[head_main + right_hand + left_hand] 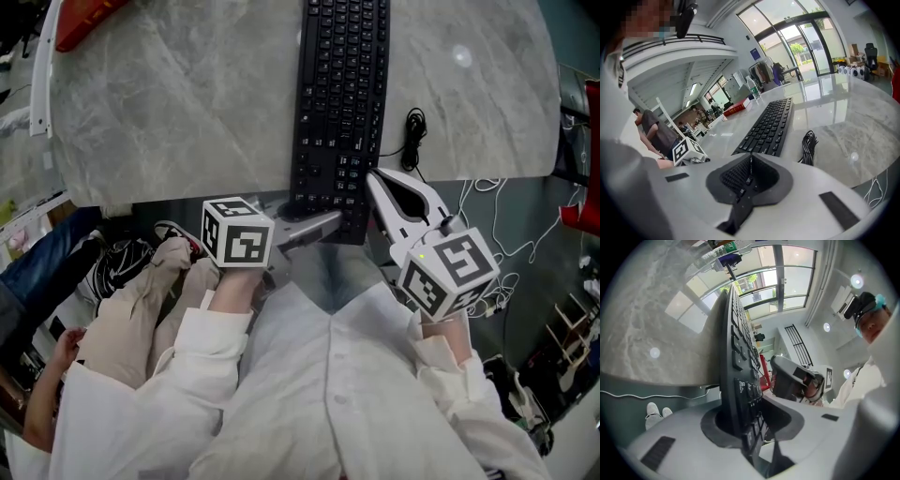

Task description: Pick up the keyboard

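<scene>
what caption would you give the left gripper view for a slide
Left claw closed on the near end of a black keyboard that overhangs the marble table edge

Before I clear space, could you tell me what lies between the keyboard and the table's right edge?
A coiled black cable, apart from the keyboard; the head view and right gripper view show it.

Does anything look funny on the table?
Yes. The keyboard sticks out past the table edge, with its near end hanging in the air. The left tool grips that end.
</scene>
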The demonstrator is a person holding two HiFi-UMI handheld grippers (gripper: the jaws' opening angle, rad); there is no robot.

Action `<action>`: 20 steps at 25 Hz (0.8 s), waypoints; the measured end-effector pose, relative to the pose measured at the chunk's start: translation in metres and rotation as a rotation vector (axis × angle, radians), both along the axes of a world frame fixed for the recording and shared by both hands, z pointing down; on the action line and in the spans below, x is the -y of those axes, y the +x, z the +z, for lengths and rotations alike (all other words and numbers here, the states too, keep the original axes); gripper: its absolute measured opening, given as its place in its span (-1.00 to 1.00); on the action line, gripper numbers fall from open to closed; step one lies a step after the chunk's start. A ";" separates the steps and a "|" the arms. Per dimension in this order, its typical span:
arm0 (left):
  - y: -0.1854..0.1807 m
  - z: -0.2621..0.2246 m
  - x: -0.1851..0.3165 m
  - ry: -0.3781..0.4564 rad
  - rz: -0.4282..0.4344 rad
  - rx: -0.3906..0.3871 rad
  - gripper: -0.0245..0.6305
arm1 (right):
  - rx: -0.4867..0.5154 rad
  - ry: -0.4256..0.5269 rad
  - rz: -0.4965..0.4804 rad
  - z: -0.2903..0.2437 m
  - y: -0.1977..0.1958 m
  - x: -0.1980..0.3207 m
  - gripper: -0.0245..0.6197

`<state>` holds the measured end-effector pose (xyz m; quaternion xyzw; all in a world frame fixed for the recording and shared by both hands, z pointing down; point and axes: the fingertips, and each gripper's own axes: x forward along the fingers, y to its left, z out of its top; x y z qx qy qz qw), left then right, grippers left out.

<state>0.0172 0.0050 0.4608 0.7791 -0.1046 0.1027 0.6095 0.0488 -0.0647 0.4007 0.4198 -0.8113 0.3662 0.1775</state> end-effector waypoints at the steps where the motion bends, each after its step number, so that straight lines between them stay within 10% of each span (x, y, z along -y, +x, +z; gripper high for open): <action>1: 0.000 -0.001 0.000 -0.005 -0.004 -0.005 -0.53 | 0.002 0.001 -0.001 -0.001 0.000 0.001 -0.83; 20: 0.000 -0.028 0.003 -0.059 -0.036 -0.115 -0.57 | 0.094 -0.036 0.016 -0.005 0.017 0.020 -0.82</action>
